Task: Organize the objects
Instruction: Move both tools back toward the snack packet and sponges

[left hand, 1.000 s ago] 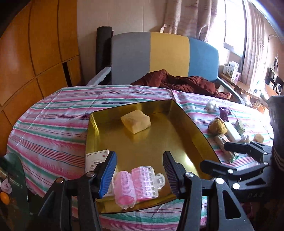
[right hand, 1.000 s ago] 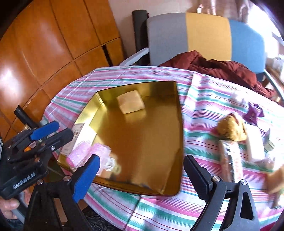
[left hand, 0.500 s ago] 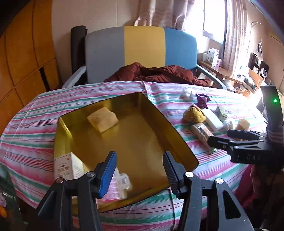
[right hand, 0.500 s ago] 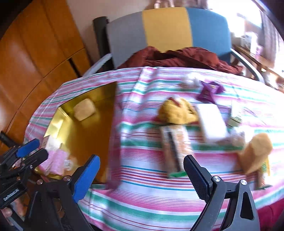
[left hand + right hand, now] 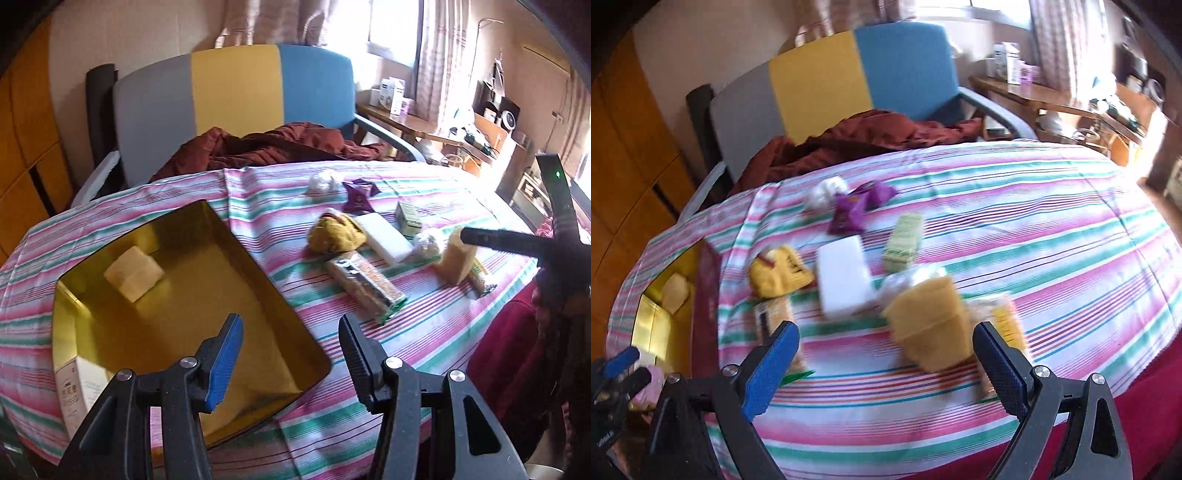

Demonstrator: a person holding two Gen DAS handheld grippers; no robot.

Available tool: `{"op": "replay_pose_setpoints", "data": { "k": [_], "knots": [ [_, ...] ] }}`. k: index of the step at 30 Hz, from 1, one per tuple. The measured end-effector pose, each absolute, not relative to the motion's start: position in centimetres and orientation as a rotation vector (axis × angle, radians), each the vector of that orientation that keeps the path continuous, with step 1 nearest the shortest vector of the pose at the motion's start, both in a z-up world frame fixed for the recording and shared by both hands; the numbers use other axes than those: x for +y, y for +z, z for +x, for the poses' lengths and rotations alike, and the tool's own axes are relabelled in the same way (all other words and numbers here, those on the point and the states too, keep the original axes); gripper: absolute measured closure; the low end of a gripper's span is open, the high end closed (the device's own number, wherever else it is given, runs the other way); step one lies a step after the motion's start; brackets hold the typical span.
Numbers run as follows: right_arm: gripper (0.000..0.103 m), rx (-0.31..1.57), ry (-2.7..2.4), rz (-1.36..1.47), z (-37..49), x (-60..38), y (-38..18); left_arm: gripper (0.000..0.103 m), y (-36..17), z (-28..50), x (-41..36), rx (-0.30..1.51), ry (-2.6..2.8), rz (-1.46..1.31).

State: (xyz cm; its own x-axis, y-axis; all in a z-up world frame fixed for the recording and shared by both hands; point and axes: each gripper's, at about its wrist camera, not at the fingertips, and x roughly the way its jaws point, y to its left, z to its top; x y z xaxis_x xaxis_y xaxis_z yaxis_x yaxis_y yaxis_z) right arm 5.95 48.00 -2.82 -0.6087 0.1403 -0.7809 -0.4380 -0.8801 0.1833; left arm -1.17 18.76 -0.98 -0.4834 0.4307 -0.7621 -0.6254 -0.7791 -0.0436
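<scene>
- We are between placements: the gold tray [image 5: 192,295] near the left edge of the striped tablecloth [image 5: 424,325] holds a pale yellow block [image 5: 133,272] toward its far side and a white box [image 5: 79,387] at its near left corner.
- We hold the left gripper [image 5: 291,356] wide and empty above the tray's near right corner.
- We hold the right gripper [image 5: 886,363] wide and empty, lined up on the tan sponge [image 5: 931,321] near the near edge of the cloth.
- Loose items still to move lie in the middle of the cloth: a yellow pouch [image 5: 779,271], a white block [image 5: 844,282], a green box [image 5: 903,242], a purple packet [image 5: 849,212] and a long wrapped snack [image 5: 364,286].
- Next move, in our judgement: lower the right gripper around the sponge and close gently, as it looks soft.
- Compared with one second ago, both views have swung right: the tray has shifted to the left of each view, the pink curlers have left the left view, and the right gripper has moved from the tray to the loose items.
</scene>
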Motion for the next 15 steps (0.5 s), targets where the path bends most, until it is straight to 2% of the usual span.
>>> {"op": "replay_pose_setpoints", "data": {
  "k": [4,9,15],
  "knots": [
    [0.006,0.573,2.464,-1.093,6.2,50.7,-2.7,0.049,-1.4,-1.3,21.8,0.329,2.186,-1.079],
    [0.006,0.729,2.449,-1.027,6.6,53.2,-3.4,0.049,-2.3,-1.9,25.6,0.322,2.110,-1.131],
    [0.006,0.796,2.485,-0.970,7.0,53.4,-3.2,0.038,-4.2,-3.3,29.7,0.327,2.059,-1.214]
  ]
}}
